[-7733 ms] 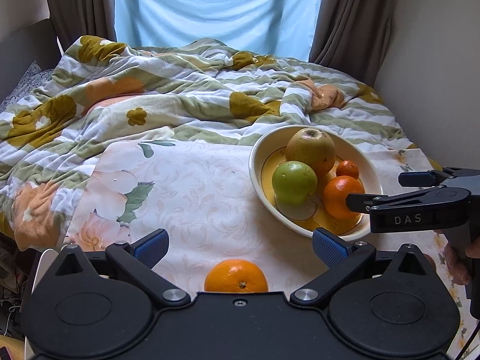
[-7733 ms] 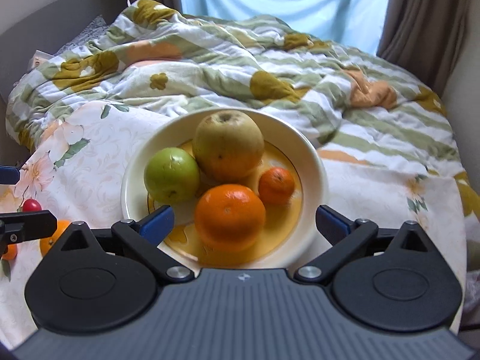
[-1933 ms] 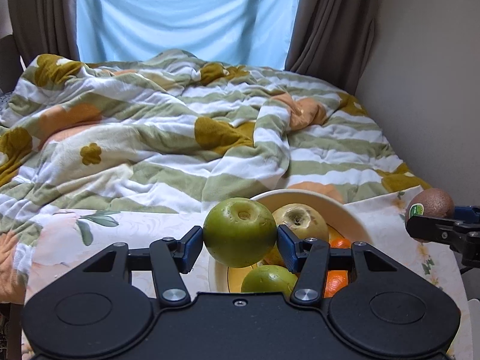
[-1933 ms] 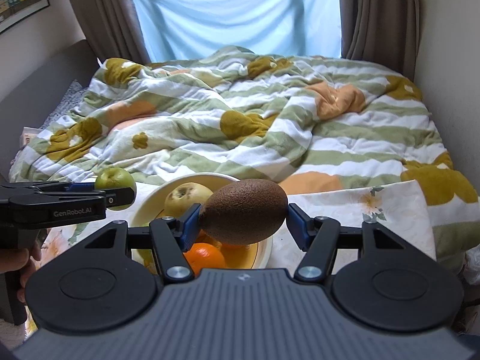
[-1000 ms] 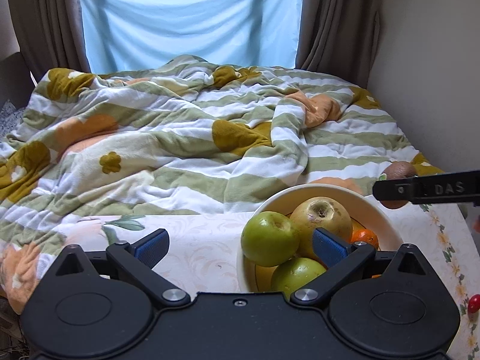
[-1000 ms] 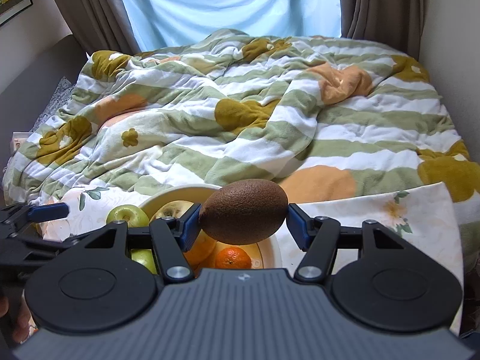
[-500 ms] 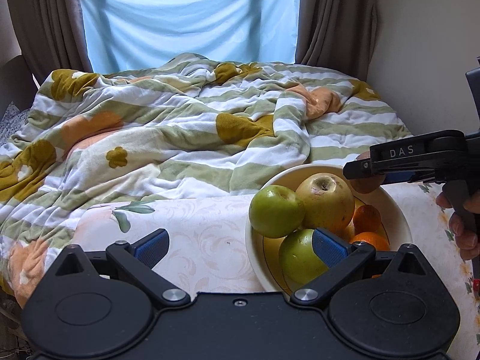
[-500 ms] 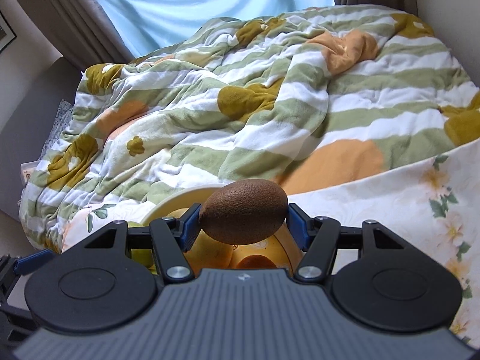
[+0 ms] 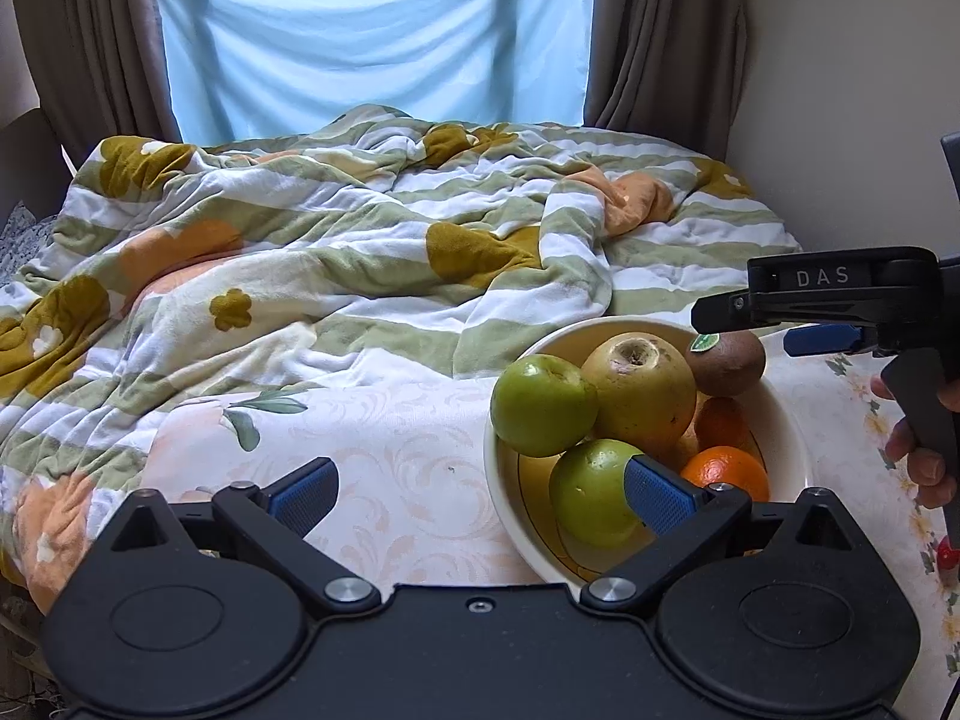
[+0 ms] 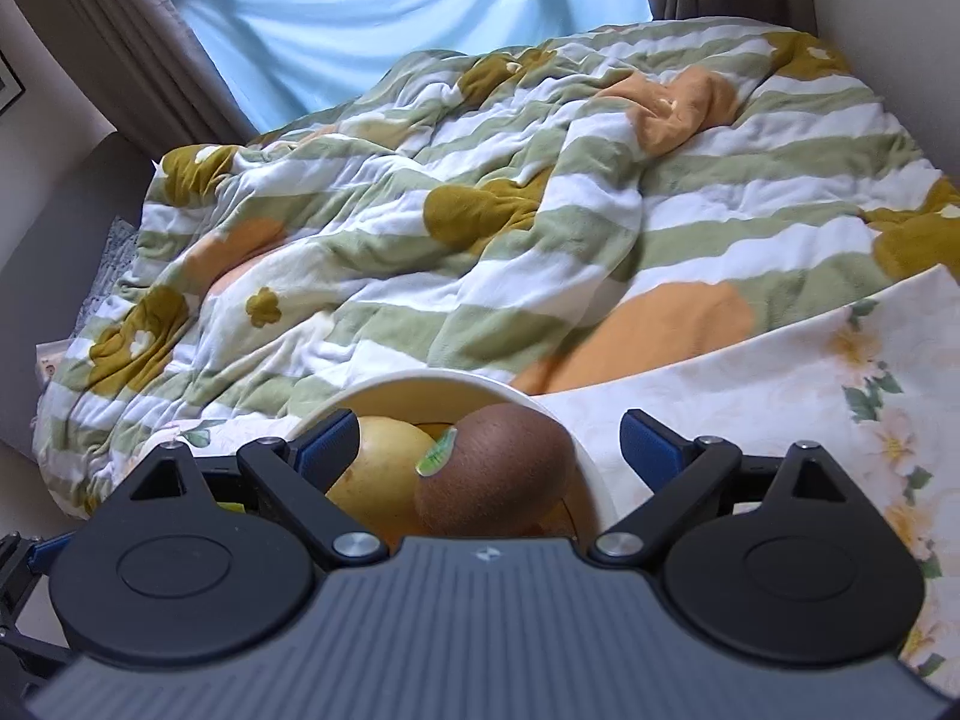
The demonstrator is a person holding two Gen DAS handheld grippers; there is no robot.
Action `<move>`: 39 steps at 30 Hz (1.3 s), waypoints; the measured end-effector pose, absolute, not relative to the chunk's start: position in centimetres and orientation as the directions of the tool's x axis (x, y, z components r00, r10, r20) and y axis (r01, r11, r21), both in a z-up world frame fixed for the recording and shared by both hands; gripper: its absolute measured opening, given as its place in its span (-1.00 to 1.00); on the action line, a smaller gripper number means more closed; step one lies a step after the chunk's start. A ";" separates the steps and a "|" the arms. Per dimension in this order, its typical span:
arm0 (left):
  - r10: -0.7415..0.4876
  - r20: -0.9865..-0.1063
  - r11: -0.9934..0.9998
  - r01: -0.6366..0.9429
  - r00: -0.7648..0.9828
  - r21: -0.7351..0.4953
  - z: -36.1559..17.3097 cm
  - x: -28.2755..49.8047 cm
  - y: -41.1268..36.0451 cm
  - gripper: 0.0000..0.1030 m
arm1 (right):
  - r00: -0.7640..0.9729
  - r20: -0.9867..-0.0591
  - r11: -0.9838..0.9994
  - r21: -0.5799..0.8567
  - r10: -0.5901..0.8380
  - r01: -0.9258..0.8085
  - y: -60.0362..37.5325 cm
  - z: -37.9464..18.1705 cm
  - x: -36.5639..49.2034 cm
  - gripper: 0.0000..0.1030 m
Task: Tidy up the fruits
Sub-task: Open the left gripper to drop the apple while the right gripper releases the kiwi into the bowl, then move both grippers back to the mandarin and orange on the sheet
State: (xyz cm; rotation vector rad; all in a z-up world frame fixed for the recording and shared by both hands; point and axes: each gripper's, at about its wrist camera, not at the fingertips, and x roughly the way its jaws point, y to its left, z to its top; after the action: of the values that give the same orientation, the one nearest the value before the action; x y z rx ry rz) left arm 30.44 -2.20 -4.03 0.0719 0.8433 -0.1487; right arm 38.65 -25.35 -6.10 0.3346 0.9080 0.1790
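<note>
A cream bowl (image 9: 786,420) on the floral cloth holds two green apples (image 9: 543,405), a yellow-brown apple (image 9: 639,387), a big orange (image 9: 723,471), a small orange (image 9: 720,420) and a brown kiwi (image 9: 726,363) with a green sticker. My left gripper (image 9: 480,492) is open and empty, in front of the bowl. My right gripper (image 10: 489,438) is open just above the bowl; the kiwi (image 10: 495,471) lies free between its jaws beside the yellow-brown apple (image 10: 375,474). It also shows in the left wrist view (image 9: 774,318), above the kiwi.
A crumpled striped floral blanket (image 9: 360,276) covers the bed behind the cloth (image 9: 390,438). Curtains and a blue-lit window (image 9: 372,36) are at the back. A wall (image 9: 852,90) stands on the right. A small red fruit (image 9: 948,555) lies at the cloth's right edge.
My right gripper lowered to the bowl and opened, letting the kiwi go into it. My left gripper, which released a green apple into the bowl earlier, stays open and drew back slightly.
</note>
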 end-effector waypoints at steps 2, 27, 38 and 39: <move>-0.101 -0.742 0.988 0.157 0.663 0.006 -3.7 30.1 -2.3 1.00 | 0.610 -0.736 0.934 0.356 0.292 -0.018 -25.5 -5.7 38.3 1.00; -0.074 -0.600 0.997 0.055 0.796 -0.050 3.6 16.0 -3.2 1.00 | 0.716 -0.656 0.970 0.195 0.240 -0.147 -27.3 3.9 23.5 1.00; 0.037 -0.580 0.997 -0.071 0.814 -0.037 4.5 9.2 -1.8 1.00 | 0.734 -0.620 0.959 0.132 0.277 -0.250 -25.7 6.4 16.0 1.00; 0.047 -0.582 0.996 -0.083 0.811 -0.034 4.4 8.9 -1.4 1.00 | 0.731 -0.621 0.957 0.129 0.283 -0.260 -25.3 6.5 15.7 1.00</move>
State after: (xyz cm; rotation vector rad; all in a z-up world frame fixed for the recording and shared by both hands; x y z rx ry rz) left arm 8.89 -1.40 4.37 -0.0585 0.6204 0.0695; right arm 15.69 -25.31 6.47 0.0340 0.6884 0.2989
